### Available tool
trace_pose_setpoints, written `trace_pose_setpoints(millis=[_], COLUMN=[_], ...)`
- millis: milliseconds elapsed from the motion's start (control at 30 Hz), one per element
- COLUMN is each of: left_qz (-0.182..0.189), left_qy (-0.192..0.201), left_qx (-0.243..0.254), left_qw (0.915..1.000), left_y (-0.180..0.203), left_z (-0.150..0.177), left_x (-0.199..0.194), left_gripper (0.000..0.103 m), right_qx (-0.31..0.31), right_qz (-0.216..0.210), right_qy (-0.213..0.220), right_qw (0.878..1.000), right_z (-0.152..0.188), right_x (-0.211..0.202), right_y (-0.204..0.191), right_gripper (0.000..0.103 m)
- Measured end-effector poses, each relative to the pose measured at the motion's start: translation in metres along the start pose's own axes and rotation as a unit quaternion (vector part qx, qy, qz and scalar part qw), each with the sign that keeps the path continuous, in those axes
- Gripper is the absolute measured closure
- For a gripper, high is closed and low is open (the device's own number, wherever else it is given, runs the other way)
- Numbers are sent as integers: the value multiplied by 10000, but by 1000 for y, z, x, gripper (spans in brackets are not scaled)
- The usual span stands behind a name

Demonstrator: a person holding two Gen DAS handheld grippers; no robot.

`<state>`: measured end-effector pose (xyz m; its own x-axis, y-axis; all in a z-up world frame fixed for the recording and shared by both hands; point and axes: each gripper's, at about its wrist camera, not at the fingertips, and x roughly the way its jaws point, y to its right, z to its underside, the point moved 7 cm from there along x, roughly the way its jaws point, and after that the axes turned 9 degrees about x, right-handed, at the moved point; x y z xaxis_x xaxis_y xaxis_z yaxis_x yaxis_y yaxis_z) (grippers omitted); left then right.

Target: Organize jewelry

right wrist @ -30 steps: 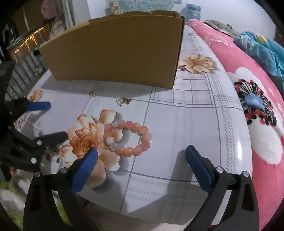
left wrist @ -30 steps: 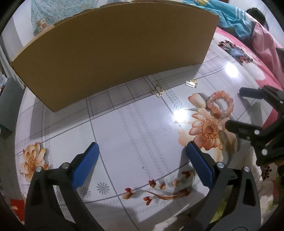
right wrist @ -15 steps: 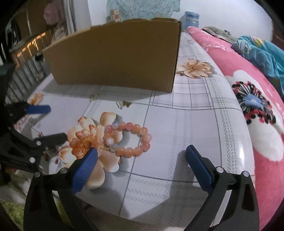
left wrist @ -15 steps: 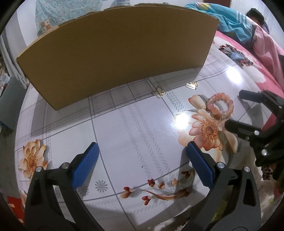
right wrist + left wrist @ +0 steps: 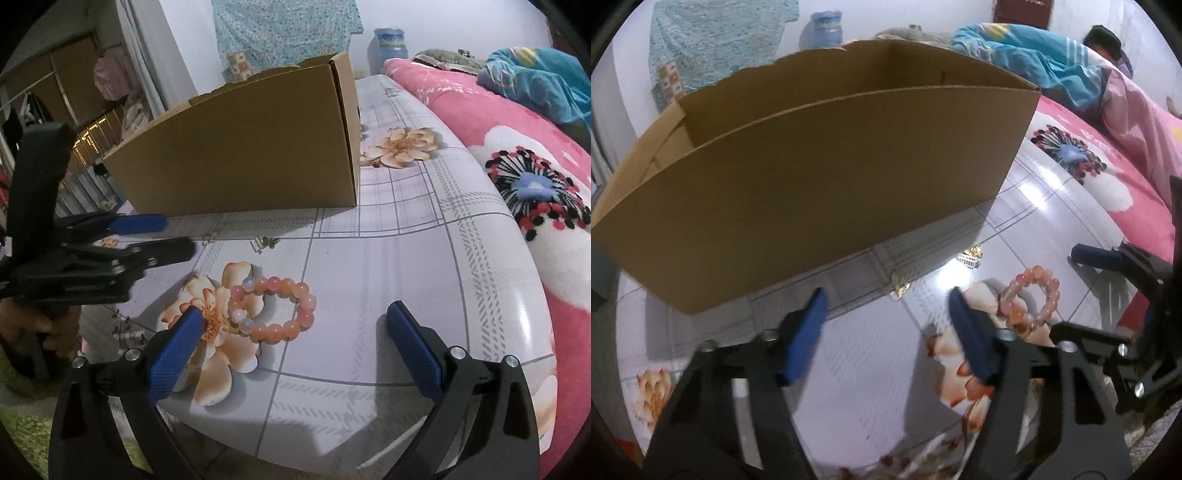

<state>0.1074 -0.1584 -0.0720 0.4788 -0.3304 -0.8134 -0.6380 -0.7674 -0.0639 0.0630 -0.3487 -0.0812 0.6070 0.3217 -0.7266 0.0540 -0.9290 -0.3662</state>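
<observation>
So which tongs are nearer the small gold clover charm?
Left. The left tongs hang just short of the clover charm, closing on nothing; the right tongs straddle the bead bracelet, farther off.

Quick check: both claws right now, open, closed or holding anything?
Left claw: closing, nothing between its pads.
Right claw: open, empty, just short of the bead bracelet.

My right tongs (image 5: 295, 354) stand wide apart over the bench (image 5: 424, 266), nothing between them. The bead bracelet (image 5: 273, 310) lies just ahead. My left tongs (image 5: 162, 236) are closing, empty, near the cardboard box (image 5: 240, 155).
</observation>
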Motion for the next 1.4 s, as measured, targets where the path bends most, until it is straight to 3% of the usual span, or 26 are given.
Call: trace_pose_setpoints(millis=[100,200,467,1033,1233,1400], left_qz=[58,130,4,-32,-116,-180], left_qy=[-27,-190,-210,35,157,206], left_qx=[182,218,300,322,113,-7], left_qw=[9998,9995,9993,9995,9997,9996], left_y=[6,8,9,6,-8,-15], left_z=[-3,-3,-9,-6,3,11], left_x=[7,17,24,5,-7,-12], left_gripper=[56,70,88,88,88,88], right_qx=[-51,-40,-82,10,138,-218], right_qz=[-13,-49,-46,-50,-318,-512], right_qy=[3,17,43,-9,-128,-61], right_qw=[10000,10000,9999,10000,9993,9984], right_z=[-1,-1,-1,-5,-14,-25], right_x=[1,1,2,2,-4,-4], right_y=[0,0,0,0,-6,-30], right_gripper=[6,6,6,6,7,41])
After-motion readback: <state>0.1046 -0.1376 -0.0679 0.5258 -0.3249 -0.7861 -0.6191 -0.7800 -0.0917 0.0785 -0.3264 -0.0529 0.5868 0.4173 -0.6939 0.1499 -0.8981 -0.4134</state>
